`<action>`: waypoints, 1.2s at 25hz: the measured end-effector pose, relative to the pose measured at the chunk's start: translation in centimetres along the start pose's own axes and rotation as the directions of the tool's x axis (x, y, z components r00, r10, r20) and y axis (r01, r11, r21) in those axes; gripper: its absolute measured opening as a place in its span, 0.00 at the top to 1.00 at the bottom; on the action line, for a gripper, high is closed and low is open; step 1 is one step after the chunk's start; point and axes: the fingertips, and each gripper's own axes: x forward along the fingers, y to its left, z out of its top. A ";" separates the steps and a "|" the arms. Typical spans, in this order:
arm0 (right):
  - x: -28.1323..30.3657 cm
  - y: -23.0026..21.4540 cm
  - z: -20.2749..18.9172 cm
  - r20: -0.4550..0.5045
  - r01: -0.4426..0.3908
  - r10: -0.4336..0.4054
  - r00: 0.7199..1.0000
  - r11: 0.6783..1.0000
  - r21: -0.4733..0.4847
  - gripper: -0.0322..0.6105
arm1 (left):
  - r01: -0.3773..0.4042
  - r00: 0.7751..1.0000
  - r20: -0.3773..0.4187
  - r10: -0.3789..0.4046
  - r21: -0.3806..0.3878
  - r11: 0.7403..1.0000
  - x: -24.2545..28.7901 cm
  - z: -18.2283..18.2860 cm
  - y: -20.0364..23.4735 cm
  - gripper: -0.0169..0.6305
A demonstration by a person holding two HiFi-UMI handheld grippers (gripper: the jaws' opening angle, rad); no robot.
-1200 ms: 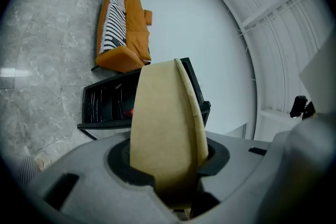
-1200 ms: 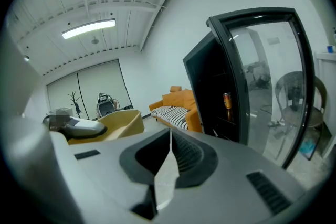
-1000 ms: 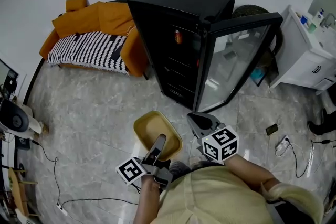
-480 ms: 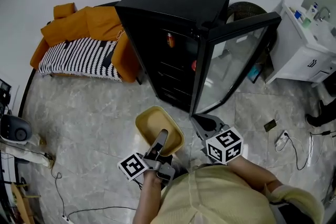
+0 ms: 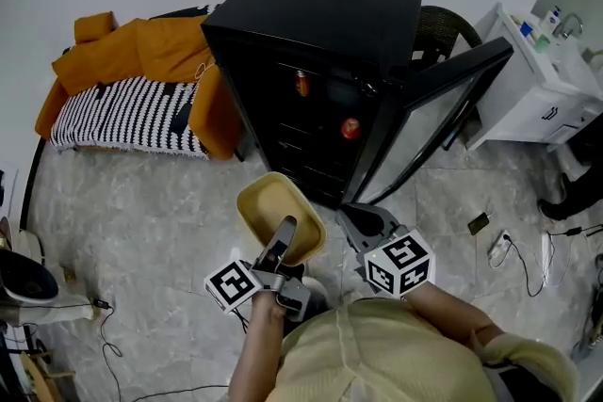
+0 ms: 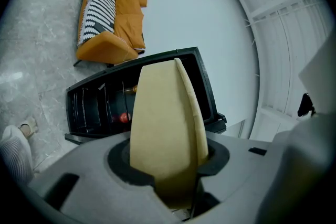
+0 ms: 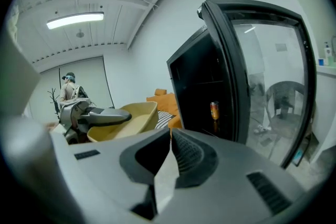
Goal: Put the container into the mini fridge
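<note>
Left gripper: jaws clamped on the near wall of the yellow container, one jaw inside the bowl and one outside. The left gripper view confirms the rim is pinched between the pads. The container is carried clear of the floor, open side up, just short of the mini fridge and facing its open front.

Right gripper: jaws together, nothing between them. It is held beside the container, near the lower edge of the glass door, which stands swung wide to the right.

Inside I note a can on an upper shelf and a red item lower down, toward the hinge side. The rest of the interior is too dark to judge.

My assessment: keep the container level and enter straight, away from both items. Seat its base fully past a shelf's front edge before I release. This one-edge grip may let it tip.
</note>
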 end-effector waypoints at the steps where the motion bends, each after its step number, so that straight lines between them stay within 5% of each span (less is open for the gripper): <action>1: 0.4 0.0 0.2 0.002 0.006 -0.006 1.000 1.000 0.005 0.90 | 0.002 1.000 -0.003 -0.002 0.002 1.000 0.3 0.6 0.0 0.70; 30: 6.1 -1.8 3.3 0.015 0.189 -0.190 0.982 0.980 0.059 0.90 | 0.143 0.976 -0.164 -0.142 -0.007 0.990 12.9 9.7 -3.1 0.70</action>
